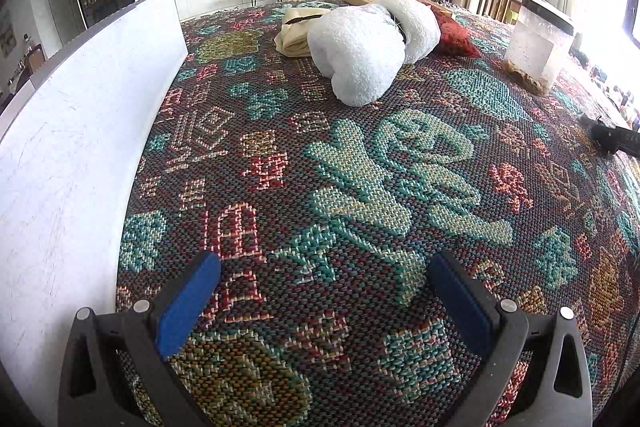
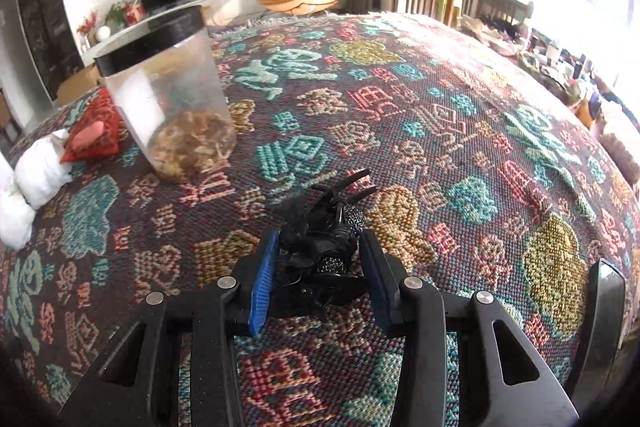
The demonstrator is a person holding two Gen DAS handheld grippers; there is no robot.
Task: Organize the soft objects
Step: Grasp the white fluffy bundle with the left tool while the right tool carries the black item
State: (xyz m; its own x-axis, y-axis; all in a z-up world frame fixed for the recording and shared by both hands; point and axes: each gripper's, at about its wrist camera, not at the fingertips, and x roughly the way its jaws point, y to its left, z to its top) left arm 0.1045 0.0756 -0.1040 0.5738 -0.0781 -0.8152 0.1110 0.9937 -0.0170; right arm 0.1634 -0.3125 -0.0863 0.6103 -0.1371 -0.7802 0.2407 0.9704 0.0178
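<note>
The black hair claw clip sits between the fingers of the right gripper, its teeth pointing away from the camera toward the clear jar. Its long axis runs roughly along the fingers' line. The left blue pad touches the clip's side; the right pad appears close against it, though contact there is not fully clear. Judgement: the right gripper is closed on the clip, with the clip above the patterned woven cloth.

Relative to the jar, the clip lies nearer the camera and to the right; the red cushion and white plush lie to the jar's left.

The right gripper points steeply downward at the cloth. The left gripper stands wide open, empty, also angled down, well apart from the white plush. The right hand is plainly the nearer to the clip.
</note>
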